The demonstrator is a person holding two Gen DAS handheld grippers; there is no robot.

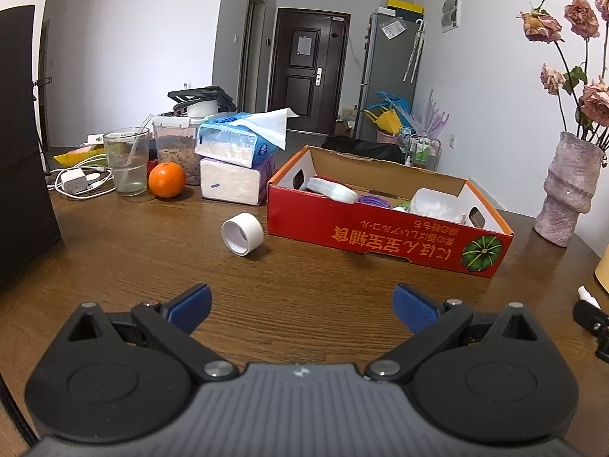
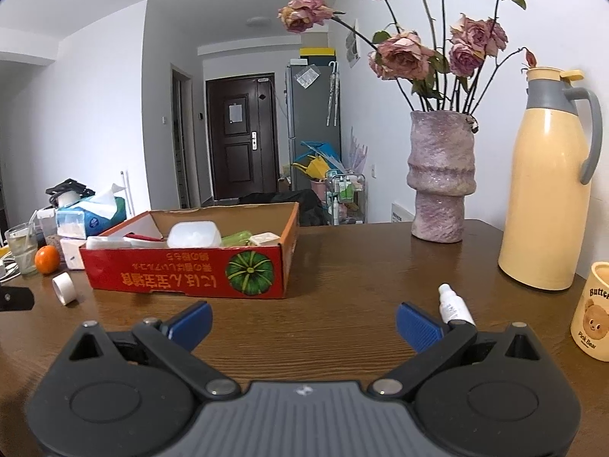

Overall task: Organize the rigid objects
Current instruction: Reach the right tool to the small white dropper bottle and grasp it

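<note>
Reading "Pink Bear", a mug [image 2: 593, 310] sits beside the wide-spread, empty right hand-held gripper [image 2: 304, 323].

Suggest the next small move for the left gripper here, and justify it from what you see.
Probably ease the left gripper forward toward the white tape roll: its jaws stand open and empty, and the roll lies loose on the table just left of the red box, which already holds other items.

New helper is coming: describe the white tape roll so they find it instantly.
Start at the red cardboard box on the brown wooden table. Just off its left end, toward the orange, lies the white tape roll, the only hollow ring there.
</note>
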